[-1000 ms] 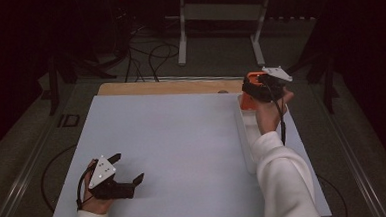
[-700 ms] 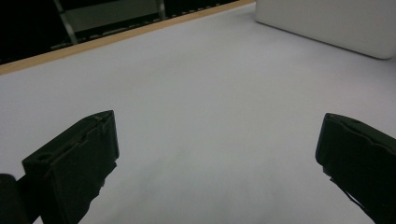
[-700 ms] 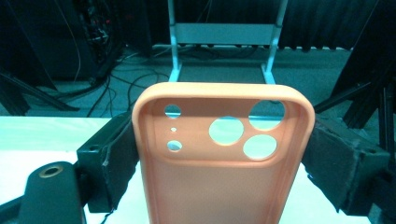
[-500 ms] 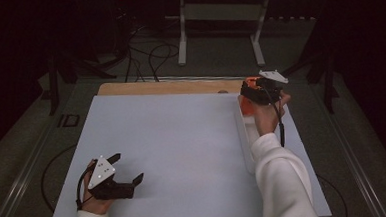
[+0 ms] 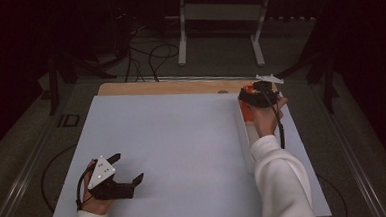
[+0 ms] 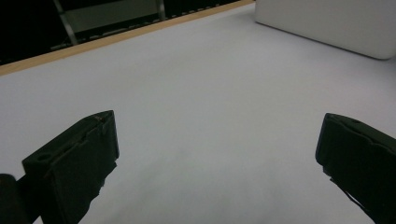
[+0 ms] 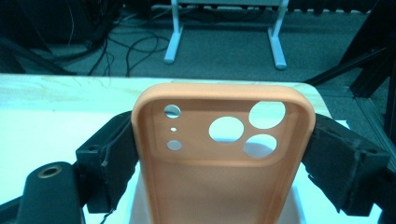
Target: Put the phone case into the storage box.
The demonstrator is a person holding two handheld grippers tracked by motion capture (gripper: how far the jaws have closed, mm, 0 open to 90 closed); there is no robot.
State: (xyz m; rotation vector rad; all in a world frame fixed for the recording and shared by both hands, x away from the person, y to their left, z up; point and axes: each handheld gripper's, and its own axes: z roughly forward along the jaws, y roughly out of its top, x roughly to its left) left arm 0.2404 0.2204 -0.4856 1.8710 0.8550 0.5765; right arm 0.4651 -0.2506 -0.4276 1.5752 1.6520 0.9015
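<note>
At two o'clock on the table (image 5: 182,139), your right gripper (image 5: 254,96) carries an orange phone case (image 7: 219,158), and the job in hand looks like setting it down onto the long white block (image 5: 245,141) that runs along the right side of the white surface. To do that well, keep the case level between the jaws, line its long edges up with the block beneath it, and lower straight rather than swinging in from the side; let go only once the case rests on something, since a soft shell like this can twist if one pad slips first. In the right gripper view the two black pads (image 7: 116,158) press against the case's left and right walls, spread wide because the case is wide, with the camera cut-outs pointing toward twelve o'clock. Down at seven o'clock, your left gripper (image 5: 126,168) sits low over the table with its jaws spread well apart, nothing between them and touching no object; the white block shows at its two o'clock, well apart.
</note>
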